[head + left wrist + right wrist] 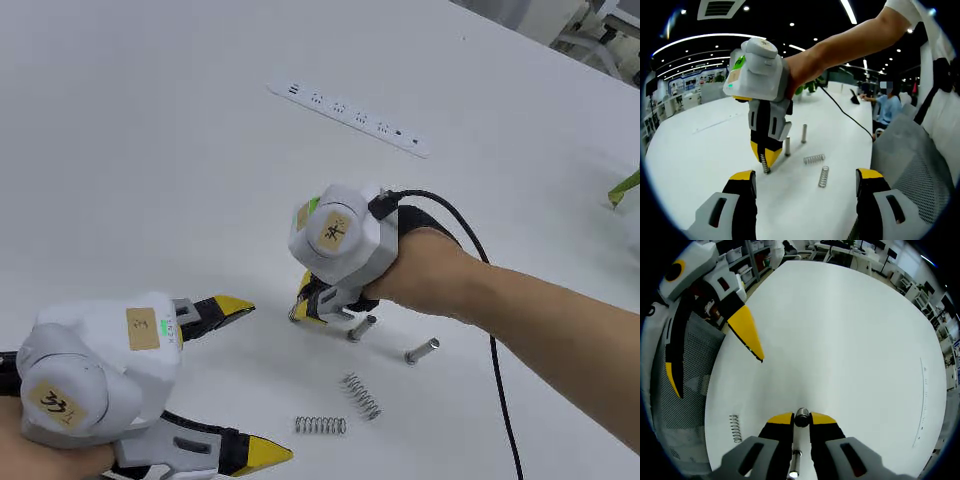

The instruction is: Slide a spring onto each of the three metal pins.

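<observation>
One metal pin (801,417) was pinched between the closed jaws of the right gripper (312,308), its round head showing just past the yellow tips in the right gripper view and its shaft running back between the jaws. From the left gripper view, something coiled, seemingly a spring, showed just under those tips, which pointed down at the white table (150,150); I could not tell whether it touched the surface. Two more pins sat on the table just beside that gripper, the nearer pin (362,327) close to its tips and the farther pin (422,350) a little to its right. Two loose springs lay flat nearer the person, one spring (361,395) angled and the other spring (320,425) roughly crosswise, near each other but apart. The left gripper (255,380) was held off to the left with its jaws spread wide and nothing between them. A black cable (470,240) ran back from the right gripper along the forearm, and a white power strip (350,118) lay well beyond on the table.
</observation>
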Action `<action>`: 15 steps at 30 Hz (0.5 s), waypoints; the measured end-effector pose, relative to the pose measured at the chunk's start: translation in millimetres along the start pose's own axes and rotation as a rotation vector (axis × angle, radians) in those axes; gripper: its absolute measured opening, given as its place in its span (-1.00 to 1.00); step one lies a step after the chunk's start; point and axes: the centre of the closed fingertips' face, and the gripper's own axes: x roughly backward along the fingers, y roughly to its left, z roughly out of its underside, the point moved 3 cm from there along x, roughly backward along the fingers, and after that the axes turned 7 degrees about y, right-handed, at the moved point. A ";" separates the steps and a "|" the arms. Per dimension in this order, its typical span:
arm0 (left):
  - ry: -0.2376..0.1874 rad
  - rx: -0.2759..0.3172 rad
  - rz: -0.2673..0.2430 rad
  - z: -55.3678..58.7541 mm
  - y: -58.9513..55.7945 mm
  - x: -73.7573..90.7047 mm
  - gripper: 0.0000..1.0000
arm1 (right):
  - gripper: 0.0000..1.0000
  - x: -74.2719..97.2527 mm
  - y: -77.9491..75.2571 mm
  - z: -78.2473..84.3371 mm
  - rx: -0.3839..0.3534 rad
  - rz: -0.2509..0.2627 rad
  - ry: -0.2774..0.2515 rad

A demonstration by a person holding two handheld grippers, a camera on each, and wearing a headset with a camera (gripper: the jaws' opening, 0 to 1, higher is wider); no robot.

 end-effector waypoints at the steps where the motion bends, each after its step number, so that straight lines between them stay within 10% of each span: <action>1: 0.000 0.000 0.000 -0.1 -0.1 -0.1 0.66 | -0.73 0.2 0.0 0.2 -0.002 0.001 0.000; 15: 0.008 -0.013 -0.003 -3.4 -0.8 2.5 0.66 | -0.56 8.1 -0.2 -2.6 -0.022 0.016 -0.034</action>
